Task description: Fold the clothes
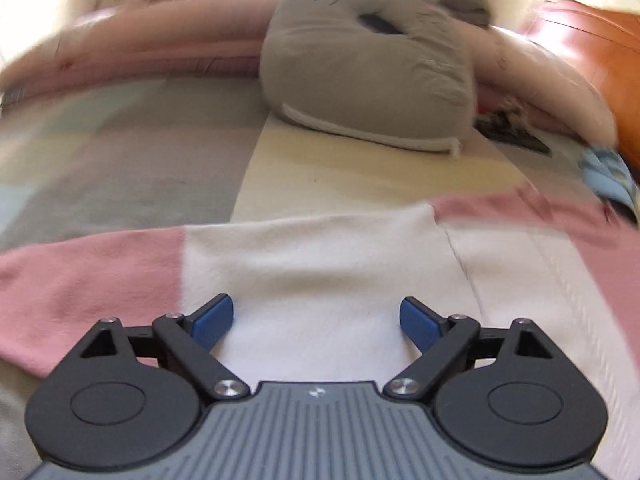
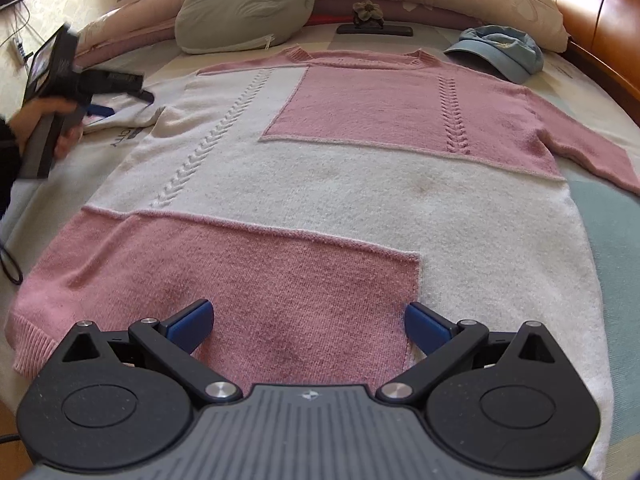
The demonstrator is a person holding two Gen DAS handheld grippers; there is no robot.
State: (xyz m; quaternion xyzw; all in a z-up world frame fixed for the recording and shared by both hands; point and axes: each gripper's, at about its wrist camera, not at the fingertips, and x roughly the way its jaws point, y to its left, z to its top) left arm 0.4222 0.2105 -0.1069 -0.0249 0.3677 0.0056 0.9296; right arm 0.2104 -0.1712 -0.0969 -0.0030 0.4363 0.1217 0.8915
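- At far left of the right wrist view: a hand point(image 2: 40, 120) gripping the left tongs point(image 2: 120, 98) over the white sleeve of the sweater point(image 2: 320, 184), blue pads spread, nothing clamped.
- From the left wrist view: left tongs point(image 1: 316, 320) wide apart above the white part of the sleeve point(image 1: 312, 264), pink cuff end to the left; contact with the knit not clear through the blur.
- Centre: pink-and-white knit sweater spread flat on the bed point(image 2: 612, 248), neckline toward the pillows, hem toward the camera, both sleeves out to the sides.
- Behind the neckline: grey cushion point(image 2: 244, 4), then a dark flat object point(image 2: 376, 30) with a fabric flower on it.
- Bottom centre: right tongs point(image 2: 308, 324) apart and empty, just above the pink hem panel.
- Right: blue cap point(image 2: 500, 56) lying just beside the sweater's pink shoulder; wooden bed frame point(image 2: 600, 20) beyond.
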